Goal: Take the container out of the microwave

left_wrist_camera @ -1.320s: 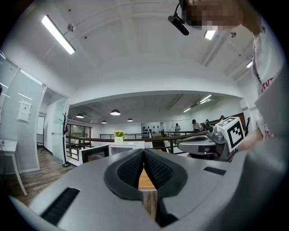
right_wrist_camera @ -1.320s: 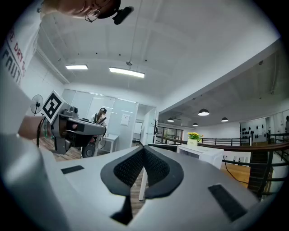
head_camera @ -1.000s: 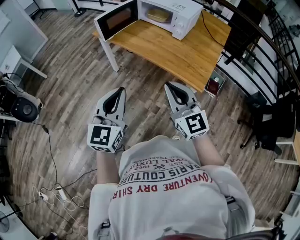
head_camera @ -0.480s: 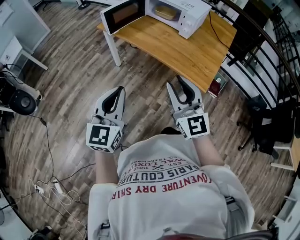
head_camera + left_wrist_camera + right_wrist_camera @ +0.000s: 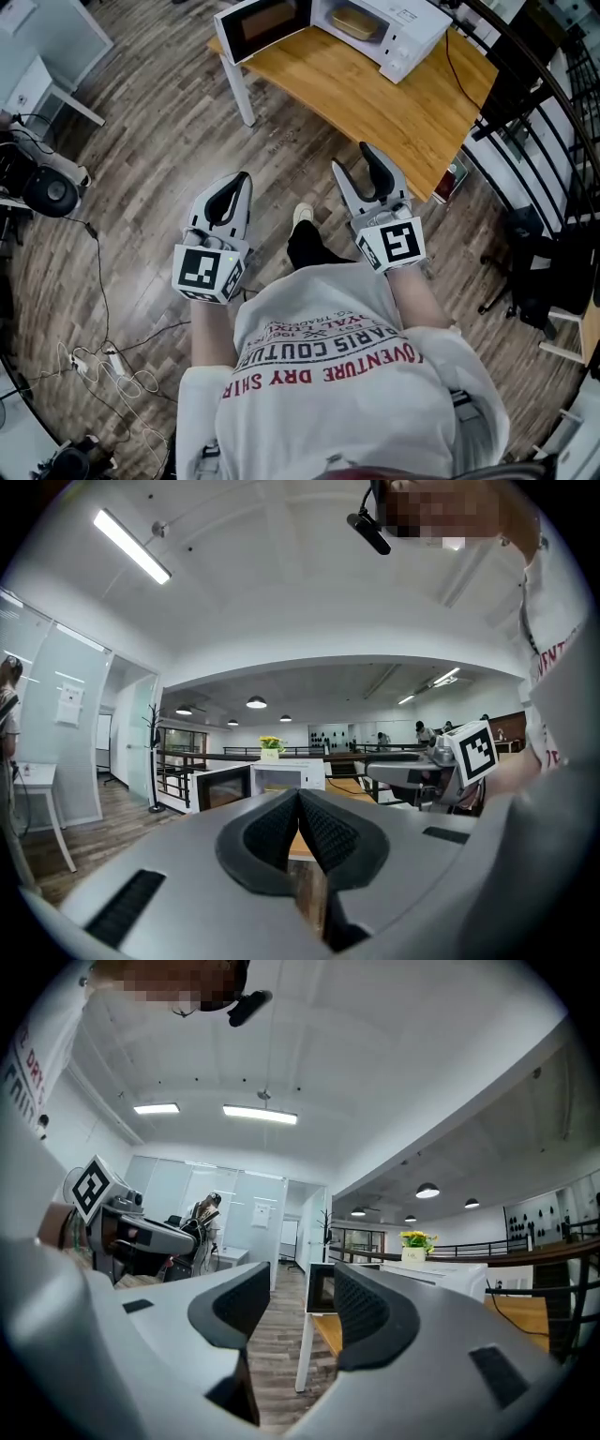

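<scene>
The white microwave [image 5: 389,28] stands on the far end of a wooden table [image 5: 403,103], with its door [image 5: 262,19] swung open to the left. A yellowish container [image 5: 354,21] sits inside. Both grippers are held out level over the wood floor, well short of the table. My left gripper [image 5: 239,181] is shut, its pads meeting with nothing between them [image 5: 298,797]. My right gripper [image 5: 355,159] has its jaws opening, a wide empty gap between them [image 5: 300,1288]. Through that gap I see the microwave door [image 5: 322,1288].
A black railing [image 5: 553,103] runs along the right behind the table, with a dark chair [image 5: 534,253] beside it. A red box [image 5: 453,178] stands under the table's corner. A black round device [image 5: 52,192] and cables [image 5: 112,370] lie at left.
The person has stepped toward the table, one foot now forward between the grippers. The right gripper's jaws have gone from shut to wide apart. The left stays shut.
</scene>
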